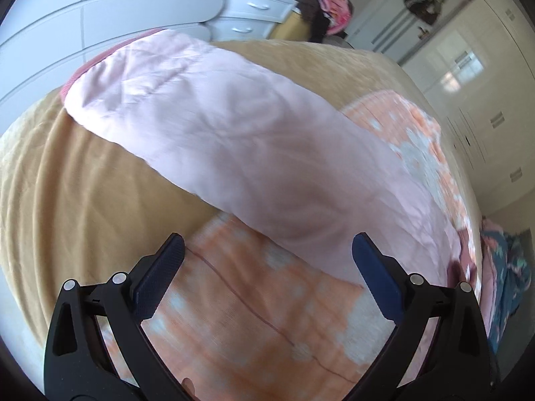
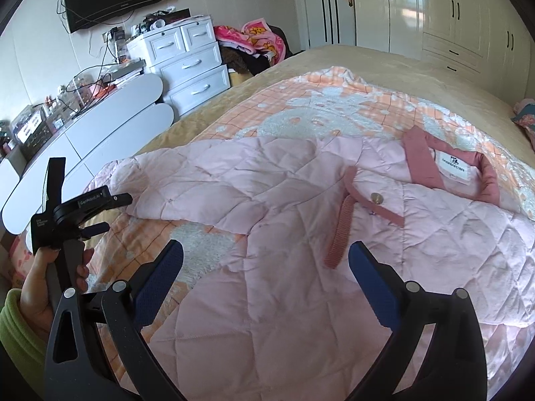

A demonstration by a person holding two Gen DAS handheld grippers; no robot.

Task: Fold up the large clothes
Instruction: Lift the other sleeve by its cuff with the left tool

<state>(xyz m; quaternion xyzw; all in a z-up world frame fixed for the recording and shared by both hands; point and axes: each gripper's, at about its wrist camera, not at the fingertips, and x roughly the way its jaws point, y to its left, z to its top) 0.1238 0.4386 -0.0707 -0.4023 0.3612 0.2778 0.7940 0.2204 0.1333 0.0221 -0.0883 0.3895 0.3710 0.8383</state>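
A pale pink quilted jacket lies spread on the bed, its dark pink collar to the right and a ribbed cuff folded onto its front. One sleeve stretches diagonally across the left wrist view. My left gripper is open just short of that sleeve, over the orange blanket, holding nothing. In the right wrist view a hand holds the left gripper beside the sleeve's end. My right gripper stands open above the jacket's lower body, empty.
An orange-and-white blanket lies under the jacket on a tan bed cover. White drawers, a long white cabinet and a pile of clothes stand on the left. A wardrobe lines the far wall.
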